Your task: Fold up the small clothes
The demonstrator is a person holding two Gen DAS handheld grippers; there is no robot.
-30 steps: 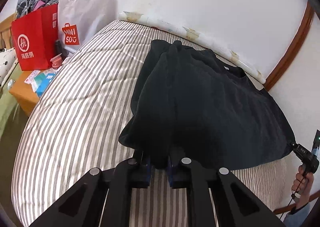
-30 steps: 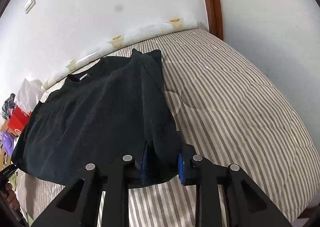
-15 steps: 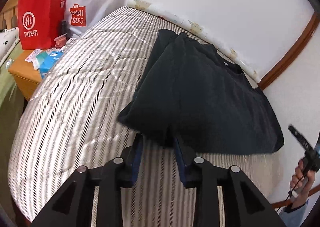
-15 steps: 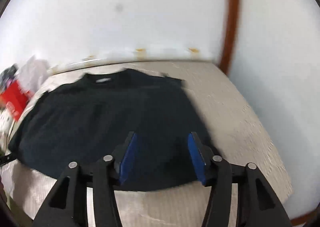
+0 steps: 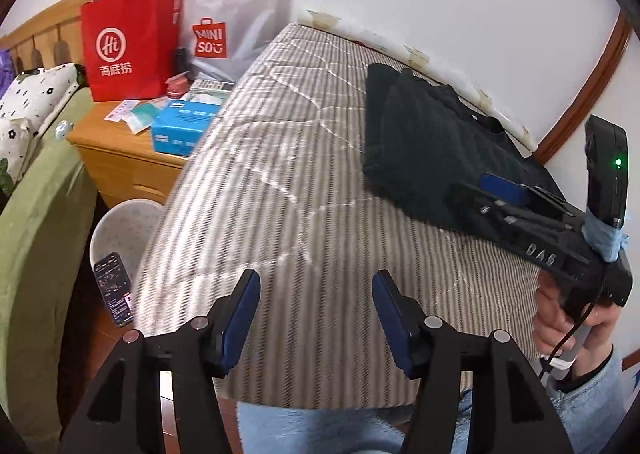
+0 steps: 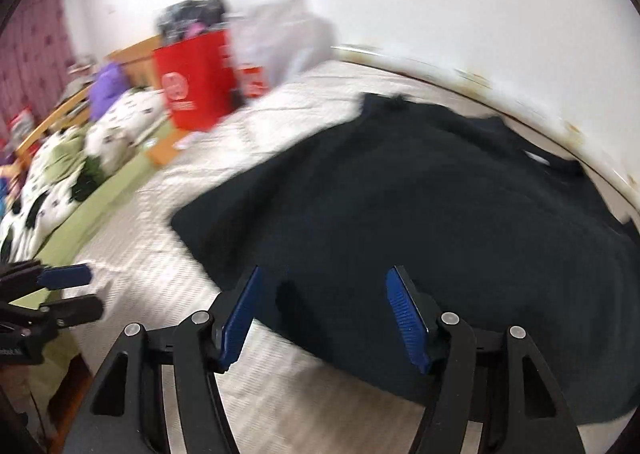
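Note:
A black T-shirt (image 5: 424, 150) lies flat on the striped mattress (image 5: 288, 190), its near sleeve folded over the body; it fills the right wrist view (image 6: 420, 210). My left gripper (image 5: 316, 294) is open and empty above the mattress's near edge, well short of the shirt. My right gripper (image 6: 324, 294) is open and empty just above the shirt's bottom hem; it also shows in the left wrist view (image 5: 472, 190) over the hem. The left gripper shows at the left edge of the right wrist view (image 6: 70, 292).
A wooden nightstand (image 5: 120, 158) left of the bed holds a red bag (image 5: 128, 50), a white bag (image 5: 236, 18) and a blue box (image 5: 184, 126). A white basket (image 5: 120, 230) and a phone (image 5: 114, 288) are below. A green-covered bed (image 6: 92, 206) lies left.
Both grippers opened and let go of the shirt's bottom hem. The left one pulled back and swung left; the right one swung left along the hem. The shirt stays flat.

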